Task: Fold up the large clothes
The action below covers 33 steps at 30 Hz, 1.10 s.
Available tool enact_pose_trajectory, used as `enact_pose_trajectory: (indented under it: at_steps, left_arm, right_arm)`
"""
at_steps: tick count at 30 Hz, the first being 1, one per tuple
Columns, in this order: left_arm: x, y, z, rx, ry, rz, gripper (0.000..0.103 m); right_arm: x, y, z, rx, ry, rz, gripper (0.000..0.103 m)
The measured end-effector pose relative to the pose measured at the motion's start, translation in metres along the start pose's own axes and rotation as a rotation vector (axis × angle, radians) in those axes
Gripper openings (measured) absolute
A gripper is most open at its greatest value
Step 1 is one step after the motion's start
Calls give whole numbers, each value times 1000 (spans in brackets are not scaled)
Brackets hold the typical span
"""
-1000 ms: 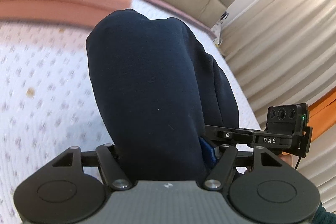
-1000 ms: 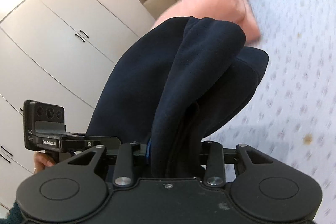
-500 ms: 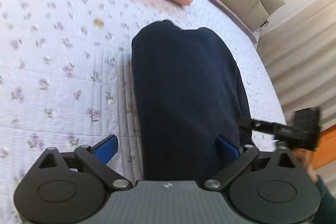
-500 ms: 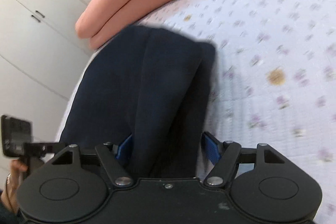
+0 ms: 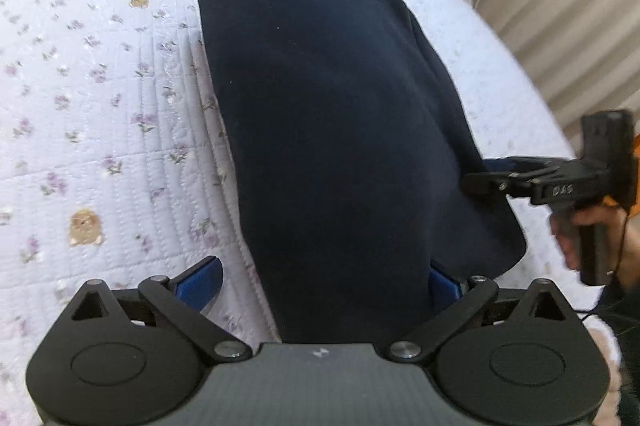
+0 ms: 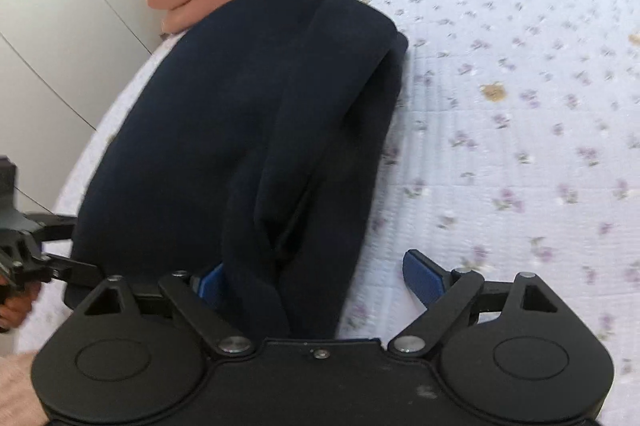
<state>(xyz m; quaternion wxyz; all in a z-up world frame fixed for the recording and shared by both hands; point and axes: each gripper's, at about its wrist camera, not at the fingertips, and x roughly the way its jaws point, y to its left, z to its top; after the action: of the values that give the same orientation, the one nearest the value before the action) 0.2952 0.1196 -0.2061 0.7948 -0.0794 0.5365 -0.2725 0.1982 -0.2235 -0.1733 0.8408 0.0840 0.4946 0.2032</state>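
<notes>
Navy garment (image 5: 332, 114) folded on floral quilt (image 5: 100, 130)

Your left tool (image 5: 320, 282) has a matte black body with a grey textured centre panel bearing a small white mark. Two rounded black housings, each with a circular recess, flank the panel. Black link arms pivot on silver screw heads and carry blue finger pads (image 5: 202, 282). Your right tool (image 6: 320, 282) is built the same way, but its centre panel is black with a single small screw. Seen from the left wrist view, it also has a black pistol-style handle, white lettering on its side bar, a boxy black rear module and a thin black cable.
</notes>
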Motion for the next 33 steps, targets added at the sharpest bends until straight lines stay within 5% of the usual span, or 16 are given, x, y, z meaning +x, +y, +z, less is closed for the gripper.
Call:
enact_pose_trajectory:
  at_steps: [4,7,8,12,17,22,33]
  left_arm:
    - [-15,-23,1,24,-12,138,103]
    - [-38,-42,-17,33,-18,283,103]
    - [-45,-47,-23,21,-12,334,100]
    - [-76,-71,-42,-55,-58,474,98]
    - [-99,-112,-50,-127,-185,510,101]
    - [-93,-134,-61,-164,-205,539,103]
    - [-60,-134,-90,-226,-225,563,100]
  right_arm:
    - [-17,-9,-7,49,-11,-94,103]
    - [-39,-23,-22,13,12,-578,102]
    - [-52,-31,-28,45,16,-593,102]
    - [-118,-40,-42,340,-91,-291,101]
    - [-145,39,-38,178,-163,-287,103]
    - [-131,104,-54,48,-148,-293,103]
    - [-94,126,-86,41,-132,-303,103]
